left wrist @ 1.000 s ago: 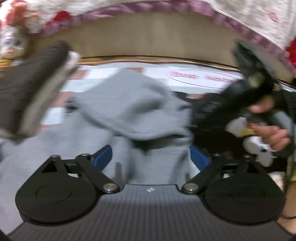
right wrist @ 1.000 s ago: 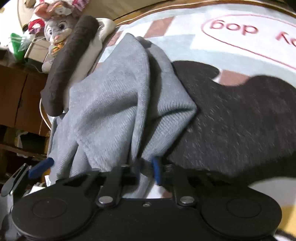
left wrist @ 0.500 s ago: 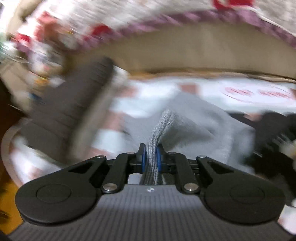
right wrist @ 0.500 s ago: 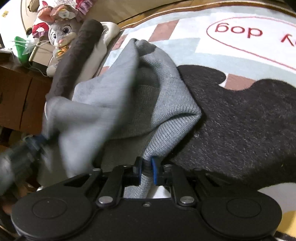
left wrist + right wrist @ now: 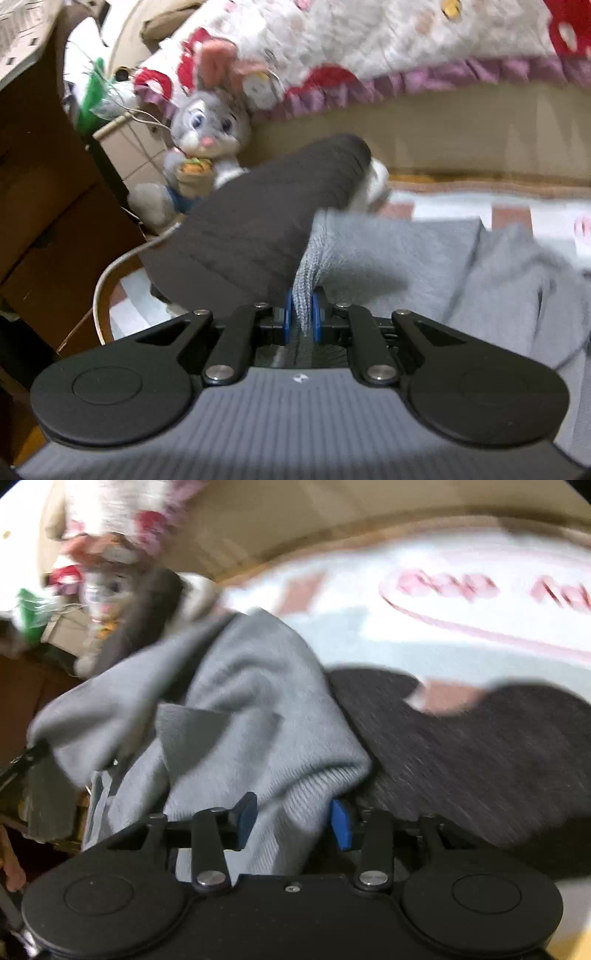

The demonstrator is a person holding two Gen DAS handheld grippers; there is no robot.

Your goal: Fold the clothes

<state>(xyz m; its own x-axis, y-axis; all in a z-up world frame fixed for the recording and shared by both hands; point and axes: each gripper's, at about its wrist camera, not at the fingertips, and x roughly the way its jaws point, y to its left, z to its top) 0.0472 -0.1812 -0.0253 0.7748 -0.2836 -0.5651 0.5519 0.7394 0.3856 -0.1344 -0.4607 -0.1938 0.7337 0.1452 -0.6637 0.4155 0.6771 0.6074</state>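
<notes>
Left tool [image 5: 300, 314] pinching grey sweater [image 5: 406, 258], patterned rug [image 5: 369, 627]

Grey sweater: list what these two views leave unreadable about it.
- Grey sweater: right part cut off by the left wrist frame edge; shape unclear.
- Ribbed hem: passes behind the open right gripper; contact unclear.
- Far end near left gripper: motion-blurred in right wrist view.

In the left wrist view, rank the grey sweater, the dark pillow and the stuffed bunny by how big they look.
1. grey sweater, though nearness inflates it
2. dark pillow
3. stuffed bunny, farthest back, so true size is unsure
</notes>
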